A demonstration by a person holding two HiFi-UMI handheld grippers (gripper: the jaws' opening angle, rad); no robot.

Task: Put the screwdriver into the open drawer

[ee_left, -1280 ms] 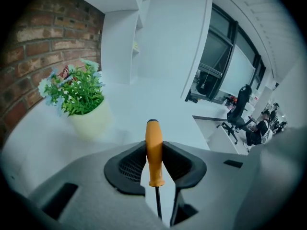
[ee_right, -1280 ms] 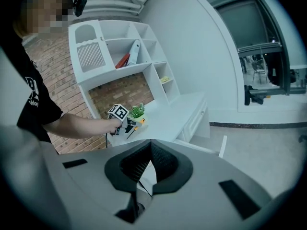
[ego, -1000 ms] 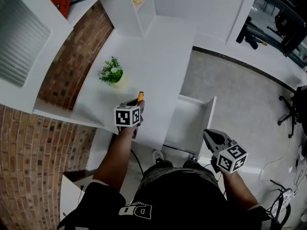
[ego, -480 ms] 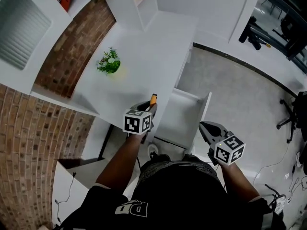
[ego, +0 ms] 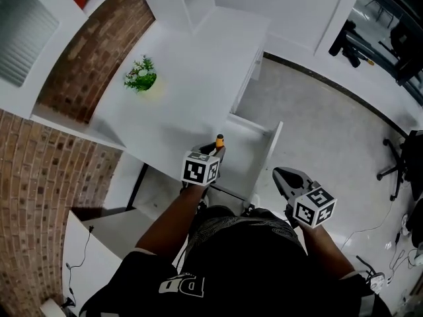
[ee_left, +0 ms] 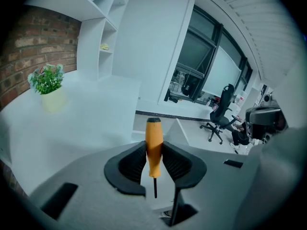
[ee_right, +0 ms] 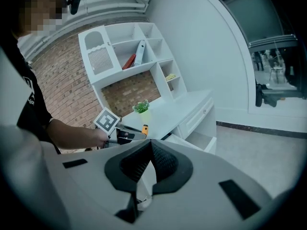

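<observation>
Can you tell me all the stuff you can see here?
screwdriver: one, orange handle, clamped in the left tool
drawer: one, white, open, below the desk's edge
desk: one, white, against the brick wall
potted plant: one, green, on the desk
shelf unit: one, white, at the desk's back
office chair: one, black, on the grey floor
left tool: one, grey and black, shut on the screwdriver, near the drawer
right tool: one, grey and black, jaws together, empty

drawer [ego: 272,147] open at top, desk [ego: 192,65] edge beside it, plant [ego: 140,76] well apart
</observation>
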